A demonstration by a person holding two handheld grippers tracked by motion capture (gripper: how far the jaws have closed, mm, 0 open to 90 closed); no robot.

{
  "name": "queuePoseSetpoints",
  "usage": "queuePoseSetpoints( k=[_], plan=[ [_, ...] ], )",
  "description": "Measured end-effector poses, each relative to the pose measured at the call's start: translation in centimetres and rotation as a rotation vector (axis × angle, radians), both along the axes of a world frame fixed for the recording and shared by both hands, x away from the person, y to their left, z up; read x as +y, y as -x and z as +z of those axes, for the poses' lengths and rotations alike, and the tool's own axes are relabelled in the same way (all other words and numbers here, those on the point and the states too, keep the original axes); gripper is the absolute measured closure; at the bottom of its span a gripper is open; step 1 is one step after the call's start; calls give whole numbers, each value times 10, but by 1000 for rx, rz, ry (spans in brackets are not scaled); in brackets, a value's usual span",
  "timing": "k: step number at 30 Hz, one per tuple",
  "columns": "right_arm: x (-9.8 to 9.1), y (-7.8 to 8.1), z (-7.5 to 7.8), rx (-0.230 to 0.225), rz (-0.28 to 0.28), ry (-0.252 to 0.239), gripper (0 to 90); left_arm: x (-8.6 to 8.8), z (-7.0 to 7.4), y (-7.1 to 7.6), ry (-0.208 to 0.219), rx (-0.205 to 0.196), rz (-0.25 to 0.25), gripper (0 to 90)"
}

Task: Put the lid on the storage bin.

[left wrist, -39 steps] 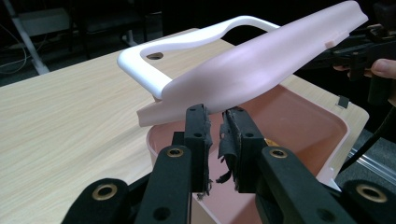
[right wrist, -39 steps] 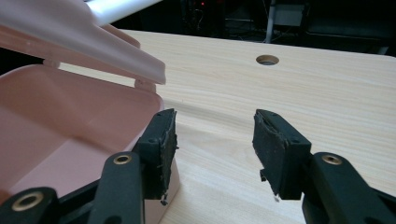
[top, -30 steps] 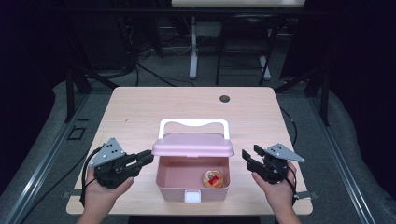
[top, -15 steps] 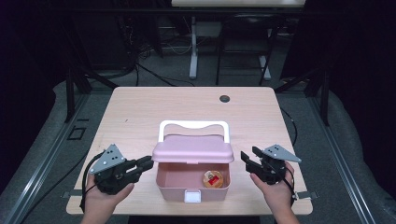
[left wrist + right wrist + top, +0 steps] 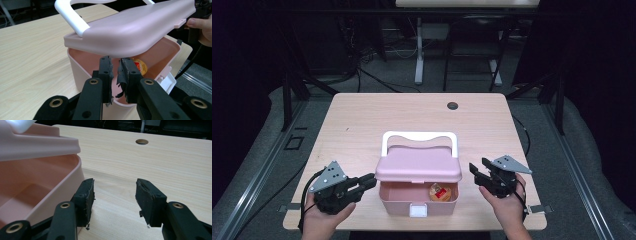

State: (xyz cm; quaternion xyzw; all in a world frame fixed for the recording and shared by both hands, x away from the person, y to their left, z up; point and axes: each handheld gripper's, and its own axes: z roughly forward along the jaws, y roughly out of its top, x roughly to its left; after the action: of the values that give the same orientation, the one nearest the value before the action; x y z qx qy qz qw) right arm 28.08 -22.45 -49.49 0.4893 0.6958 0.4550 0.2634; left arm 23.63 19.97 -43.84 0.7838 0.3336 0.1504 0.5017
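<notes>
- One pink box [image 5: 418, 192], lid [image 5: 419, 163] half raised, sat between the left gripper [image 5: 368, 183] and right gripper [image 5: 477, 172].
- Left gripper view showed its narrowly parted, empty jaws at the box's rim, an orange-red packet [image 5: 140, 66] inside.
- Right gripper view showed wider, empty jaws beside the box wall, table [image 5: 150, 165] beyond.

Your worktop [image 5: 362, 125] is a pale wood-grain board that fills the middle of the high view, its near edge along the bottom of the frame. A round cable hole [image 5: 452, 105] sits in its upper right part, close to the far edge. Directly on the board, low and centred in the frame, you have a pink box [image 5: 417, 200] with its lid [image 5: 419, 162] raised and a white handle [image 5: 419, 137] behind. The rest of the surface lies bare around it.
</notes>
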Motion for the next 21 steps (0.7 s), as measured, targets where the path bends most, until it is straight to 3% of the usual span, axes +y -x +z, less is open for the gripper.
queuePoseSetpoints(
  k=[21],
  plan=[
    [-2, 0, -1, -3, -8, -2, 485, 1, -20, 9, -22, 26, -7, 806]
  ],
)
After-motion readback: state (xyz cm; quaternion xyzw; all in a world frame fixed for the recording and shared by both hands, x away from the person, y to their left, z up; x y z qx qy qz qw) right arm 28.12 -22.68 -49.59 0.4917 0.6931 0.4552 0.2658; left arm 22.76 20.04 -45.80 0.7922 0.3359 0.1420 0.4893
